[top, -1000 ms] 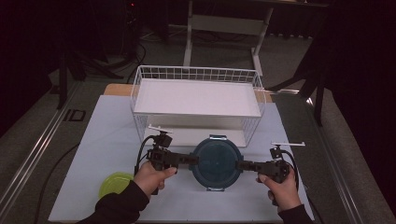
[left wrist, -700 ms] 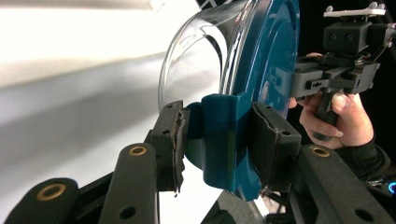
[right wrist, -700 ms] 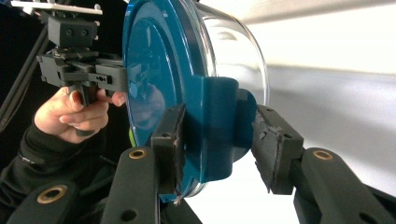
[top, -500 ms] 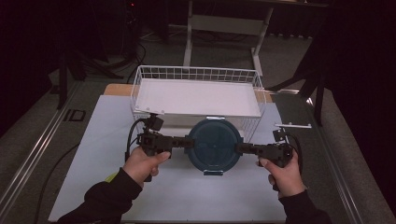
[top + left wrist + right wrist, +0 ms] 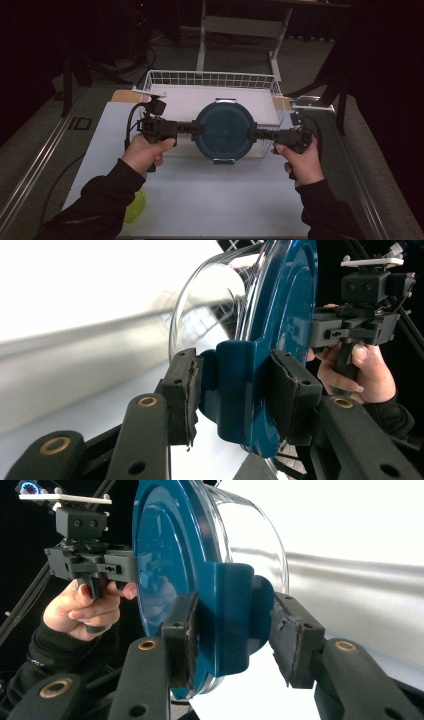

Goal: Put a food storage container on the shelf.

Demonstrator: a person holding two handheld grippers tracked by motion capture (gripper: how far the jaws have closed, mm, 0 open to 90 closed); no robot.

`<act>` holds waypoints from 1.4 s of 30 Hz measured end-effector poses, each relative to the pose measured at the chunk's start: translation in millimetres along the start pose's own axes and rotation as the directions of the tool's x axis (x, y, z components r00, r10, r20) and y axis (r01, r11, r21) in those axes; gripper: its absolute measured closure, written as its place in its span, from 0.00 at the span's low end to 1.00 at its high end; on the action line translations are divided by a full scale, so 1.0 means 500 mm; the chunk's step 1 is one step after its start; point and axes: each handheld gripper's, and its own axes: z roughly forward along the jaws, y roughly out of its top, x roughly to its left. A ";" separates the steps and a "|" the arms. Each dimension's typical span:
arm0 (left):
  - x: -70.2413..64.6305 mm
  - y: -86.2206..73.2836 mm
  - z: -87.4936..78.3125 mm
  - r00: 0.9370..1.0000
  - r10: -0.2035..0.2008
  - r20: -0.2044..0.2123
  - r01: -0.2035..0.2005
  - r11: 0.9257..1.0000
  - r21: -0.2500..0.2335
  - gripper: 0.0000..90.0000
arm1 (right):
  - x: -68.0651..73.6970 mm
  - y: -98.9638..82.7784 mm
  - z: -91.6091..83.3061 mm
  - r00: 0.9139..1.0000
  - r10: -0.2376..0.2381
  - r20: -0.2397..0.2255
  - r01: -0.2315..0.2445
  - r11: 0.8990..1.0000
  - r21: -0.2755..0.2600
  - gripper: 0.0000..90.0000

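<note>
Forearms in dark sleeves enter from your side of the table, one hand on each tool.

Item, nearest: yellow-green round plastic bowl (image 5: 134, 206), resting on the white table surface (image 5: 210, 195) beside your left sleeve, well apart from the work.

Item: left gripper (image 5: 194, 128), black, two-jawed. Its foam pads (image 5: 182, 390) are clamped on the side latch tab of the container lid, one pad on each face of the tab. It is gripping, not gaping.

Item: right gripper (image 5: 253, 133), same make. One pad (image 5: 181, 632) presses the outer face of the opposite latch tab; the other pad appears to stand slightly off the inner face, so you cannot call the grip firm on that side, though the jaws bracket the tab.

Item: round clear glass container with teal-blue plastic clip lid (image 5: 224, 130), held between the two tools, lid up, carried clear of the table in front of the basket. You hold it at opposite tabs so that it stays level and cannot swing; a single grip would likely let it tip.

Item, farthest: white wire basket (image 5: 212, 79) with white liner, open-topped, just behind the container, judged to be the intended destination.
</note>
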 end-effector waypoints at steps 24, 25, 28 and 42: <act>0.067 0.105 0.013 0.998 -0.062 -0.013 0.062 0.998 -0.029 0.63 | -0.030 0.121 0.050 0.997 0.063 0.042 -0.063 0.998 -0.010 0.62; 0.069 0.107 0.013 0.998 -0.062 -0.012 0.062 0.998 -0.034 0.63 | -0.031 0.123 0.051 0.997 0.065 0.042 -0.065 0.998 -0.010 0.62; 0.079 0.112 0.015 0.997 -0.076 -0.009 0.075 0.997 -0.034 0.63 | -0.031 0.130 0.057 0.996 0.068 0.052 -0.067 0.998 -0.014 0.62; 0.105 0.125 0.025 0.990 -0.137 0.020 0.138 0.989 -0.050 0.63 | -0.051 0.149 0.071 0.989 0.138 0.051 -0.137 0.990 -0.014 0.61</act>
